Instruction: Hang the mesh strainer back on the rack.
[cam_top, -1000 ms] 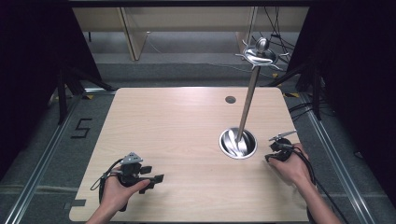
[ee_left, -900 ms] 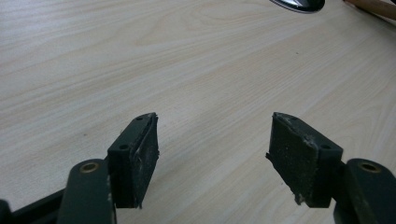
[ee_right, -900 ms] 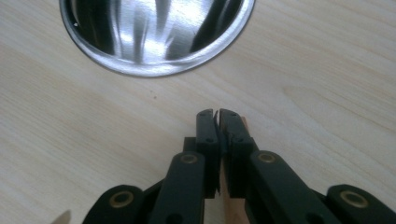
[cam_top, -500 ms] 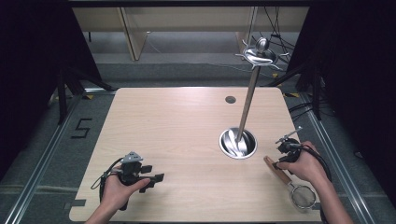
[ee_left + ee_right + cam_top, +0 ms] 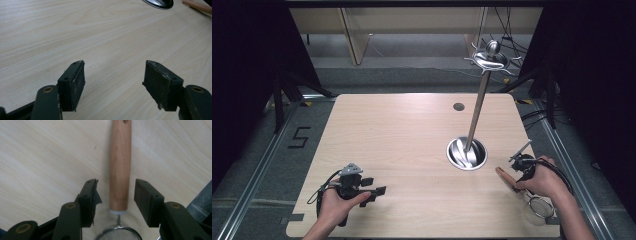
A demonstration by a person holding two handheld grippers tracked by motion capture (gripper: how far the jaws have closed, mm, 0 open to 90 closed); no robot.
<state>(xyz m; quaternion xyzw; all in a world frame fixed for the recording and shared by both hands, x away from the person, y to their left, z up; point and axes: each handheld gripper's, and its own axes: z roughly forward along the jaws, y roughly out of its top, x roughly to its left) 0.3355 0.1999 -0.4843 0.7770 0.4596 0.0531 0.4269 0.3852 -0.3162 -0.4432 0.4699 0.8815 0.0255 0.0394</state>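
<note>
Resting well to the left of the steel stand base, we hold our left gripper spread and empty, while just right of that base our right gripper, jaws just opening, straddles the wooden-handled strainer lying released on the table.

Left black two-jaw hand-held gripper gripped low at the near-left, jaws spread wide and level. Right black hand-held gripper angled downward in its fist, jaws just opened, pads pressing nothing.
</note>
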